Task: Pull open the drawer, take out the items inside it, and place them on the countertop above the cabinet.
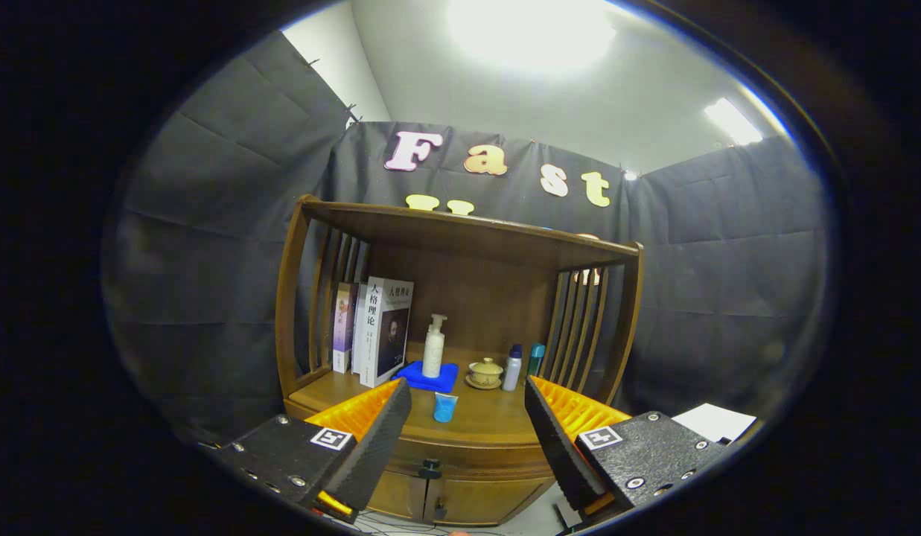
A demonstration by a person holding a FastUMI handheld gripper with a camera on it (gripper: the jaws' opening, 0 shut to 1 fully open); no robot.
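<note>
A wooden cabinet (296,313) stands against the booth wall, some way ahead of my fingers. Its drawer (475,455) sits under the countertop (490,420) and looks shut, with a dark knob (430,469) on its front. A small blue tube (445,407) stands on its cap near the countertop's front edge. It appears between my fingers but well beyond them. My gripper (466,383) is open, its fingers spread wide with nothing between them. The inside of the drawer is hidden.
On the countertop stand three books (382,331) at the left, a white pump bottle (433,346) on a blue cloth (430,376), a lidded tea bowl (485,371) and two small bottles (514,367). A shelf board (467,234) roofs the countertop. Two doors (430,506) lie below the drawer.
</note>
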